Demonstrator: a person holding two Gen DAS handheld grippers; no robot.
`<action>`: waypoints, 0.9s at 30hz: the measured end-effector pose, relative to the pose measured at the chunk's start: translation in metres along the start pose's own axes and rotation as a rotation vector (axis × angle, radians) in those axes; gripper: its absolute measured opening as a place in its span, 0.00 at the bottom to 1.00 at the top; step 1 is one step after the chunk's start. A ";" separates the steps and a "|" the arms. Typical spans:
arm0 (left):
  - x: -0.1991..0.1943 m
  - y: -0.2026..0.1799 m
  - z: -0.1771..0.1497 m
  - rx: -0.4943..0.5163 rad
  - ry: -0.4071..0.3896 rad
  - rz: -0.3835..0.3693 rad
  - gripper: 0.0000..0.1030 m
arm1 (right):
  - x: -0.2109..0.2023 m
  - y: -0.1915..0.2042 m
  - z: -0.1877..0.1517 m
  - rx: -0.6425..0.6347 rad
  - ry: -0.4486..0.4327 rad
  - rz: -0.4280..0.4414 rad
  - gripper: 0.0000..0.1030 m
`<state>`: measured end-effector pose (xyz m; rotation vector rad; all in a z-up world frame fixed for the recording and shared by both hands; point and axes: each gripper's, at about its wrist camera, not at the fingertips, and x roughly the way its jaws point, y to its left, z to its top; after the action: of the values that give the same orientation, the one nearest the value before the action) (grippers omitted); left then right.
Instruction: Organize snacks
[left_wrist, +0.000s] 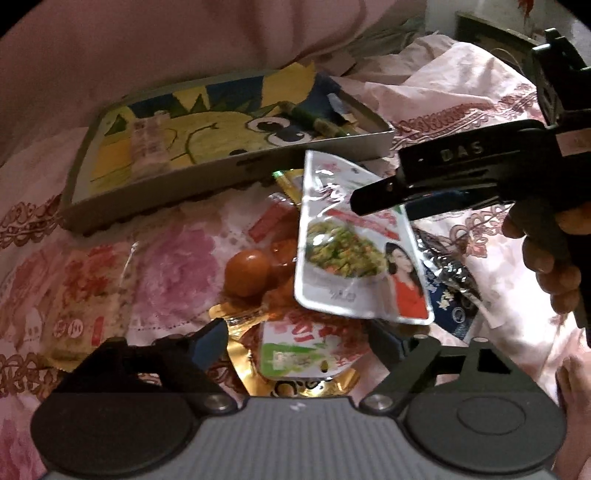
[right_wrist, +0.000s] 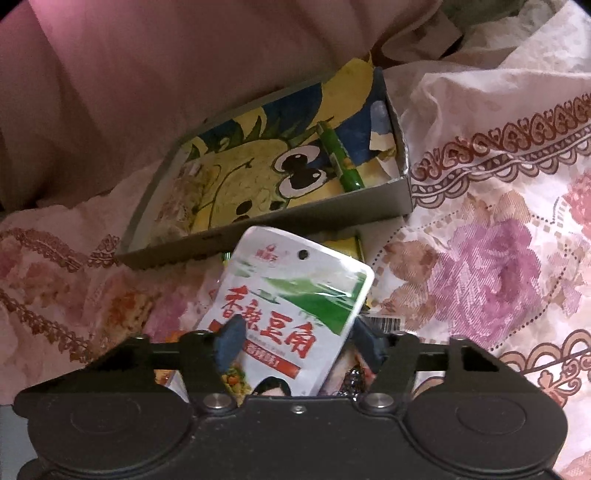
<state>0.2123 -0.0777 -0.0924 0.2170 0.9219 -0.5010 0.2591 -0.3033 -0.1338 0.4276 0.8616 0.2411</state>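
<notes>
My right gripper (right_wrist: 291, 341): black, blue pads. Pouch (right_wrist: 291, 306) in it: white, green sweep, red characters. Box (right_wrist: 280, 218): grey walls, yellow-blue cartoon lining. Bedsheet (right_wrist: 480, 266): pale pink, purple flowers, maroon border.

Your right gripper (left_wrist: 373, 201) reaches in from the right, tilted downward, its jaws clamped on a white snack pouch (left_wrist: 354, 243); your fingers (left_wrist: 546, 258) wrap its handle. Your left gripper (left_wrist: 295, 339) points steeply down with jaws apart, gripping nothing.
</notes>
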 end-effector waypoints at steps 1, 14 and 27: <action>-0.001 0.000 0.000 0.001 0.000 -0.006 0.80 | -0.001 0.001 0.000 -0.006 -0.005 -0.005 0.54; -0.012 0.003 0.001 -0.043 -0.020 -0.065 0.65 | -0.012 0.011 0.000 0.006 -0.008 0.045 0.45; -0.003 0.014 0.002 -0.102 0.018 -0.127 0.68 | 0.023 -0.023 0.009 0.140 0.051 0.157 0.69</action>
<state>0.2194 -0.0654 -0.0896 0.0709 0.9798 -0.5683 0.2816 -0.3175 -0.1544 0.6234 0.8987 0.3384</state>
